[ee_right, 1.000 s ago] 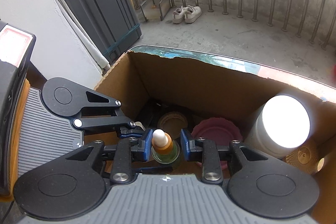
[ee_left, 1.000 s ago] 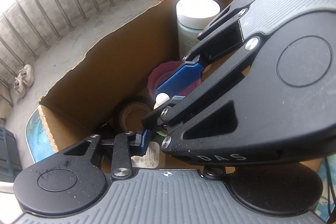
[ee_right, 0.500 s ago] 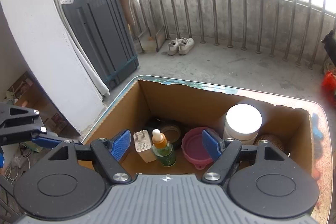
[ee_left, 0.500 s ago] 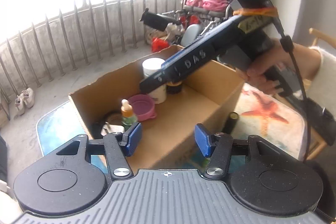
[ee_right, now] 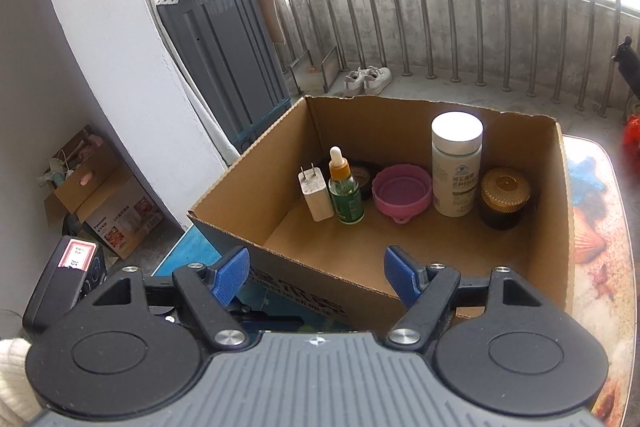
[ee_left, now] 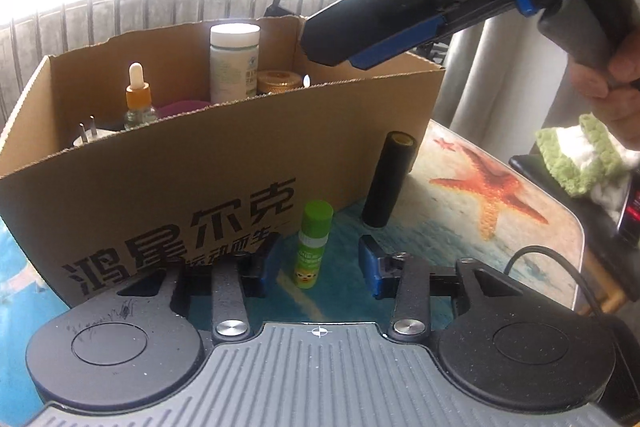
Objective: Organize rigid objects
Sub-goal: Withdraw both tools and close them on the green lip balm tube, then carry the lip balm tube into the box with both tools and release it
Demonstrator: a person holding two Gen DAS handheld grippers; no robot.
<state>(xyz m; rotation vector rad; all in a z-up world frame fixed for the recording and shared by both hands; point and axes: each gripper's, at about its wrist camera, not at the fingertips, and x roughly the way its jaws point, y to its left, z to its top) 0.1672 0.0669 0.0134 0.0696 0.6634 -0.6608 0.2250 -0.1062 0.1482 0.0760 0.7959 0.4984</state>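
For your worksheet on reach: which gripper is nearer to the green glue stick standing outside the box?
Left. The left gripper has its fingers either side of the green glue stick, not touching. The right gripper hangs open above the cardboard box, well away.

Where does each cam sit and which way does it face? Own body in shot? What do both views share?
Left wrist: low at table level outside the cardboard box, facing its printed wall; left tongs closing around, not touching, the green glue stick; right tongs and a hand above.
Right wrist: above the box, looking down inside; open right tongs, white sleeve.
Shared: box, dropper bottle, white-capped bottle, charger.
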